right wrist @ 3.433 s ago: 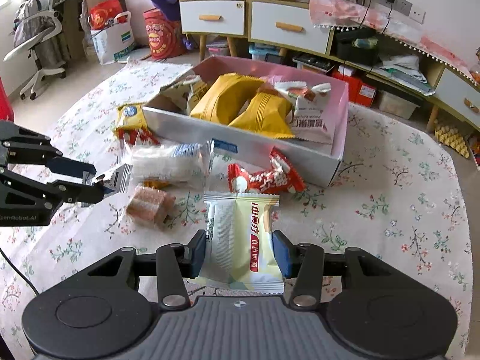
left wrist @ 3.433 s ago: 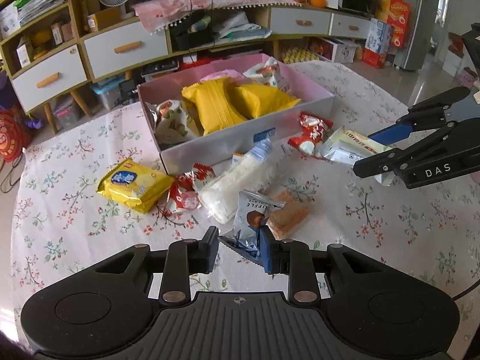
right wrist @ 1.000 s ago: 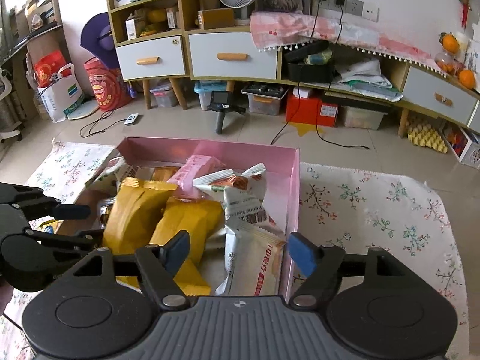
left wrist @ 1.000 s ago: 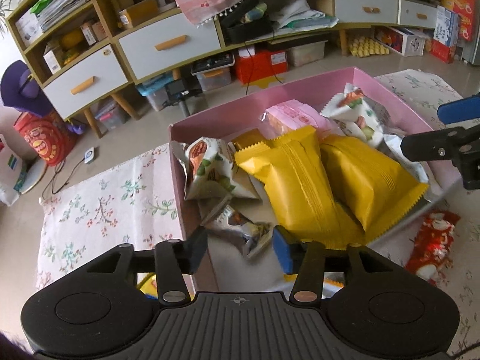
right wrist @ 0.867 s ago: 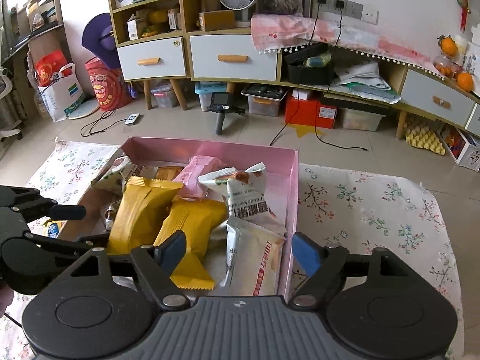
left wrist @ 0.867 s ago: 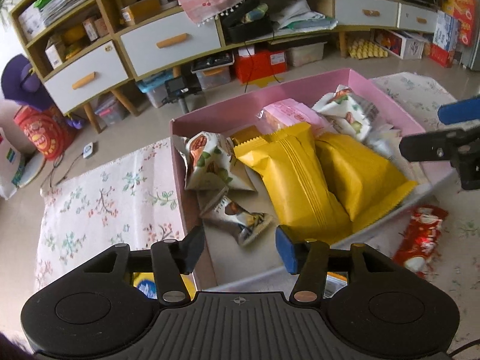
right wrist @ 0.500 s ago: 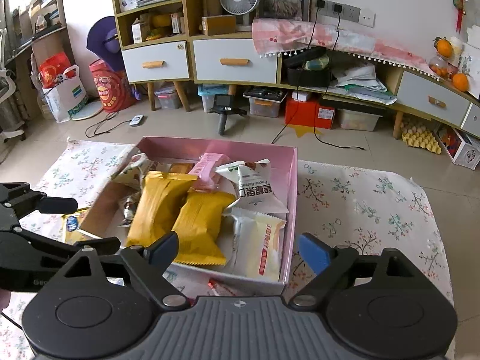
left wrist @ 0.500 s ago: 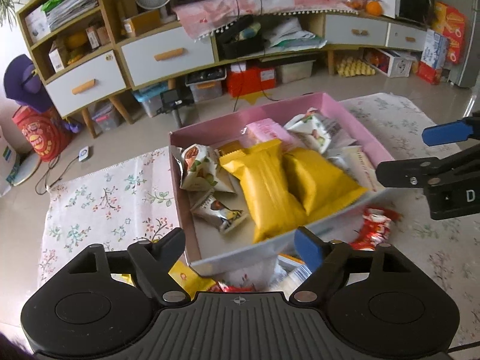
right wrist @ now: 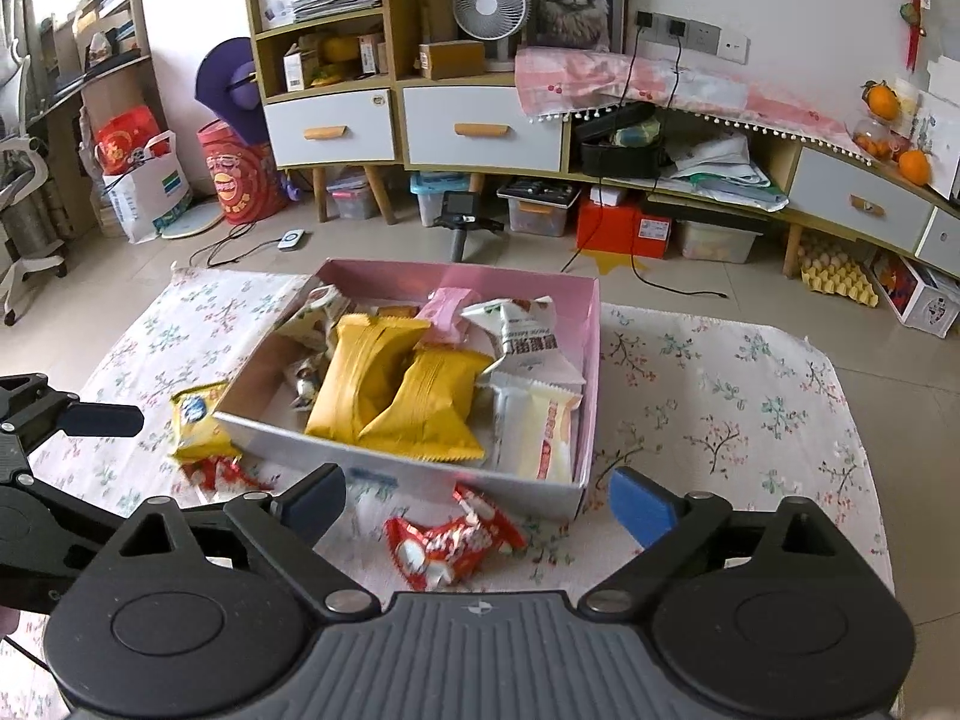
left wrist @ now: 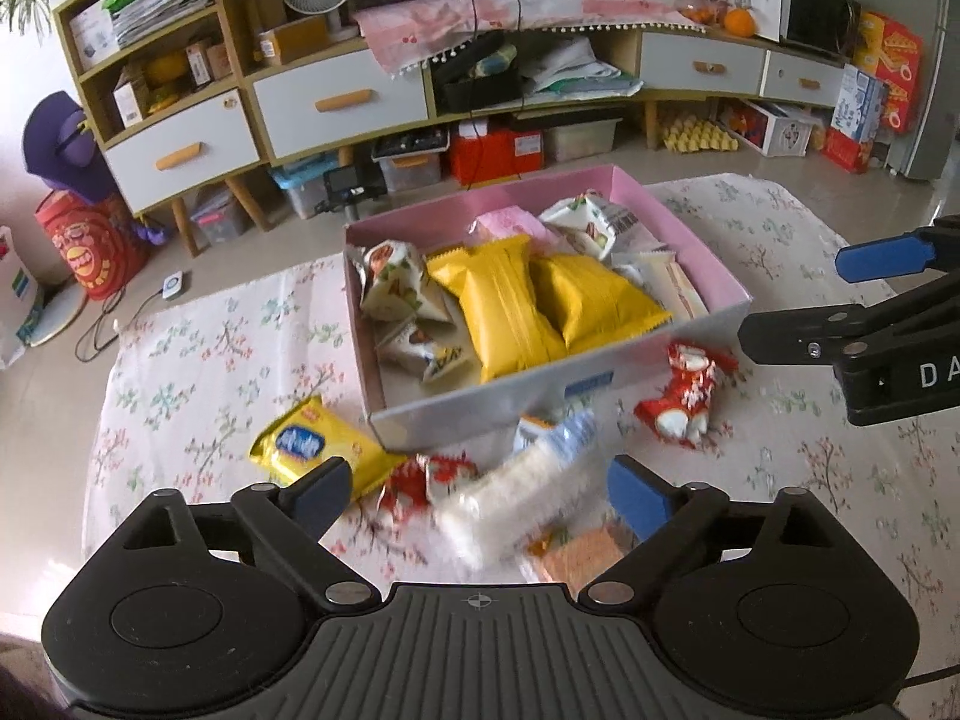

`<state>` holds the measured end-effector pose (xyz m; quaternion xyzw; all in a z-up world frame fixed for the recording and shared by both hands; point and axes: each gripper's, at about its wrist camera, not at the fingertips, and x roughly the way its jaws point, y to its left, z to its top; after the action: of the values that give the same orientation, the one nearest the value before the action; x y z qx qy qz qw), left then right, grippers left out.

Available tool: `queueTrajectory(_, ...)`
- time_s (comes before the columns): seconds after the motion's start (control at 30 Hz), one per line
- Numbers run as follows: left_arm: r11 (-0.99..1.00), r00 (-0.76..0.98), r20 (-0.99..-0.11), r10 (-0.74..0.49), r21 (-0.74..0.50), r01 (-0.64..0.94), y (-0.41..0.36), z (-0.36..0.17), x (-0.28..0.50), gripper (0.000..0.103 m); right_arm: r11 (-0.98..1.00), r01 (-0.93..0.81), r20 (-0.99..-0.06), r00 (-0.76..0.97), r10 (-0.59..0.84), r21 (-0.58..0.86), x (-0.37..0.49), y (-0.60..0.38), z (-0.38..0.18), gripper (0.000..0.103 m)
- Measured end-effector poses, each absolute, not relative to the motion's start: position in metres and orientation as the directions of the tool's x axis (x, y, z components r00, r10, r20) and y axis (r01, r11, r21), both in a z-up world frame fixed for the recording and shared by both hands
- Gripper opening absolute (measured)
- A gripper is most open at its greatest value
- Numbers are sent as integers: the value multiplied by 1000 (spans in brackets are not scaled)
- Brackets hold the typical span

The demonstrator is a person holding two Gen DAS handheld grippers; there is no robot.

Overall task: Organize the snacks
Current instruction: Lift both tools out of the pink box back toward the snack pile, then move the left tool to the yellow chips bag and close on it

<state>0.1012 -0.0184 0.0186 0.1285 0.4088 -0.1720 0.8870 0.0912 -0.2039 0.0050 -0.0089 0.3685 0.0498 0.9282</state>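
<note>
A pink box (left wrist: 480, 408) (right wrist: 420, 471) on the table holds two yellow packets (left wrist: 510, 312), a small silver packet (left wrist: 429, 351), a cream packet (right wrist: 540, 432) and other snacks. In front of it lie a yellow biscuit packet (left wrist: 306, 444), a white rice-cracker packet (left wrist: 522, 492), an orange wafer (left wrist: 582, 558) and red packets (left wrist: 684, 402) (right wrist: 450, 543). My left gripper (left wrist: 477, 495) hovers over the rice crackers, jaws opening, nothing between them. My right gripper (right wrist: 478, 504) (left wrist: 792, 297) hangs above a red packet, jaws opening and holding nothing.
A floral cloth (right wrist: 720, 420) covers the table, whose far edge drops to a tiled floor. Beyond stand low cabinets with drawers (right wrist: 480, 132), storage bins and a fan (right wrist: 492, 0). One finger (right wrist: 102, 420) of the left gripper reaches in at the left of the right wrist view.
Both grippers have drawn back and up from the box, and their jaws have widened. The silver packet and the cream packet stay lying in the box.
</note>
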Motion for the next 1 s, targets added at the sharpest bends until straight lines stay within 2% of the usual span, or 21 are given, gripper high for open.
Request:
queueTrajectory(0.13, 910, 625, -755, -201, 91, 404, -7, 12, 90, 98, 993, -117, -678, 729, 93, 10, 80, -199, 0, 81)
queueTrajectory(0.53, 890, 648, -746, -155, 180, 420, 21, -19, 71, 98, 979, -184, -693, 717, 76, -84, 60, -178, -31, 82)
queueTrajectory(0.73, 866, 658, -741, -135, 235, 442, 33, -35, 72, 98, 968, -192, -705, 709, 23, -161, 59, -167, -50, 82)
queueTrajectory(1.0, 853, 677, -721, -148, 253, 457, 51, -47, 86, 98, 959, -227, -704, 708, 45, -167, 57, -153, -59, 82)
